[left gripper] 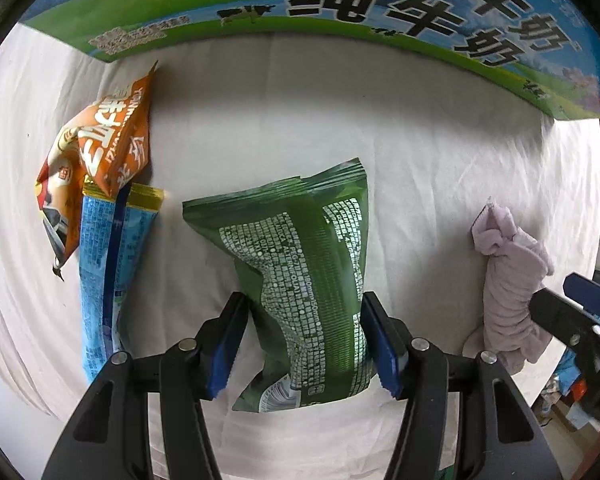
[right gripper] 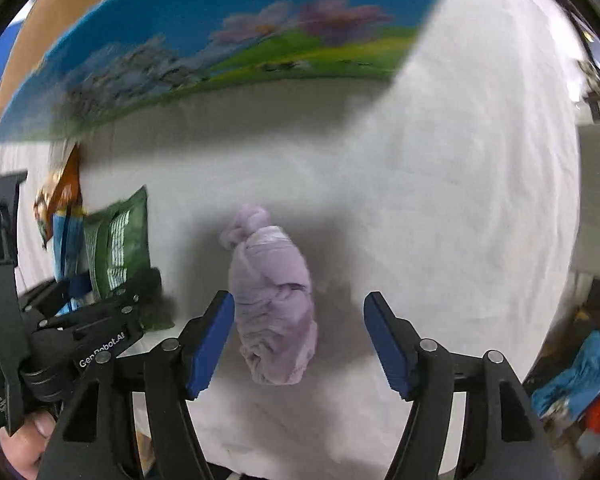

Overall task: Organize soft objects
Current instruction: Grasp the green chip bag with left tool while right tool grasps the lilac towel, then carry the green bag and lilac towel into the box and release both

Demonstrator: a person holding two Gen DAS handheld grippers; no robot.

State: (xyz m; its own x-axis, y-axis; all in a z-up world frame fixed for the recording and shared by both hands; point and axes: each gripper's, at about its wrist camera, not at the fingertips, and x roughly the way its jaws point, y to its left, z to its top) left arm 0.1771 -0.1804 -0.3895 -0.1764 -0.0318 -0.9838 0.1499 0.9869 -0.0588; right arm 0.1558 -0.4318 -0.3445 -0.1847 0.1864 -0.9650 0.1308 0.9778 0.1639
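While milk carton (left gripper: 340, 8) looms behind, left claw (left gripper: 304, 344) wide astride green packet (left gripper: 300, 280), right claw (right gripper: 300, 344) wide around lilac cloth (right gripper: 272, 300).

A crinkly green foil snack pouch (left gripper: 300, 280) is lying flat, printed back up. A rolled lilac cloth bundle (right gripper: 274, 304) is resting well apart to its right.

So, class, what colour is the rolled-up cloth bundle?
Pale lilac; the cloth bundle shows best in the right wrist view.

Left tool (left gripper: 306, 344) and right tool (right gripper: 300, 340) both spread wide, apparently gripping nothing.
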